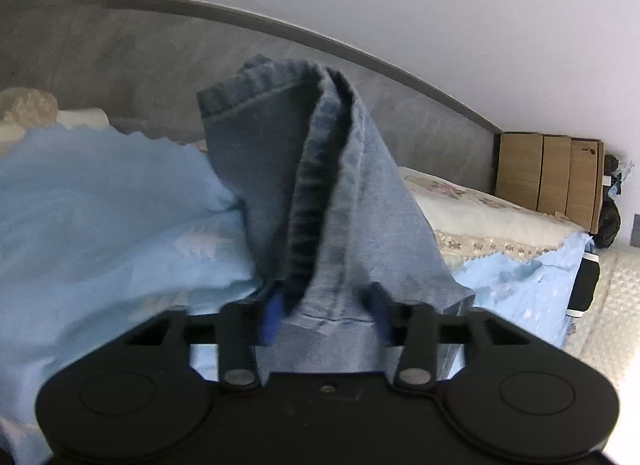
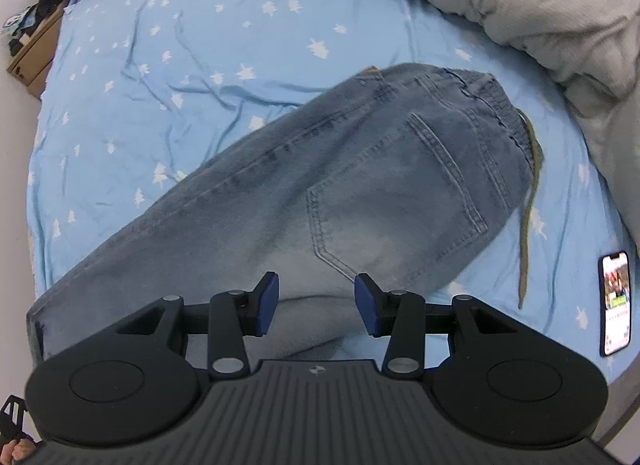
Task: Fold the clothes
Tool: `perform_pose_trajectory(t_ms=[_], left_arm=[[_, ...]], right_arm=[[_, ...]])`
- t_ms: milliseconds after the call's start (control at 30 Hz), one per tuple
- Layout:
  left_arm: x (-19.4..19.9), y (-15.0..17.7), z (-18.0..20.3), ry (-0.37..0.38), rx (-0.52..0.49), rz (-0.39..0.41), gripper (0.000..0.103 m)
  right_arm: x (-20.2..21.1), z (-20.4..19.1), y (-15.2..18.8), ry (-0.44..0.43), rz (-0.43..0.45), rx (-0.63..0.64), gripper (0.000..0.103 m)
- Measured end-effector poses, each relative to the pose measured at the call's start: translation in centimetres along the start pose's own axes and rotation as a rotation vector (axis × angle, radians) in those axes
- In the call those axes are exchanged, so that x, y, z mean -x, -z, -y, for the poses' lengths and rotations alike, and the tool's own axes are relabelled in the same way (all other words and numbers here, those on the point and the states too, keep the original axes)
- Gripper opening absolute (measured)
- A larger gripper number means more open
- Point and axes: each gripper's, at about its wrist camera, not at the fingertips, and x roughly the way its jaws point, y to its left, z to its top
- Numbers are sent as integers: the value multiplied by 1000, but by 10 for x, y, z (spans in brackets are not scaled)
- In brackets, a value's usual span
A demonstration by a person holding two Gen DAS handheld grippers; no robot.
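Observation:
A pair of blue jeans (image 2: 360, 181) lies on the light blue star-print bed sheet (image 2: 160, 65), back pocket up, waistband at the far right. My right gripper (image 2: 316, 301) is open and empty, hovering just above the seat of the jeans. My left gripper (image 1: 326, 313) is shut on a leg hem of the jeans (image 1: 320, 185), which stands up bunched in front of the camera and hides most of its blue fingers.
A grey duvet (image 2: 540, 5) is piled along the far right of the bed. A phone (image 2: 616, 301) with a lit screen lies on the sheet at the right. A cardboard box (image 2: 36, 53) stands beyond the bed's left edge. A grey headboard (image 1: 120, 65) and pillows (image 1: 480, 209) show in the left wrist view.

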Motion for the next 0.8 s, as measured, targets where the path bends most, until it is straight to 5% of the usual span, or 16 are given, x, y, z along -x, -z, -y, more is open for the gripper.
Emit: perform_pose_trajectory(t_ms=[133, 300, 400, 500, 567, 700, 800], left_arm=[[19, -2, 17, 60, -44, 33, 21], [22, -33, 36, 129, 35, 79, 19], [12, -56, 53, 124, 58, 110, 19], [2, -72, 75, 29, -42, 125, 21], [-3, -73, 85, -5, -103, 113, 25], [-7, -63, 102, -70, -237, 90, 58], [-6, -43, 105, -111, -332, 65, 59]], right_arm=[[1, 4, 4, 2, 2, -29, 45], [-1, 2, 6, 8, -5, -30, 45], [1, 0, 6, 5, -6, -23, 45], [6, -1, 6, -7, 3, -15, 45], [10, 1, 7, -17, 14, -26, 45], [16, 15, 13, -31, 31, -72, 45], [16, 31, 21, -34, 37, -114, 45]])
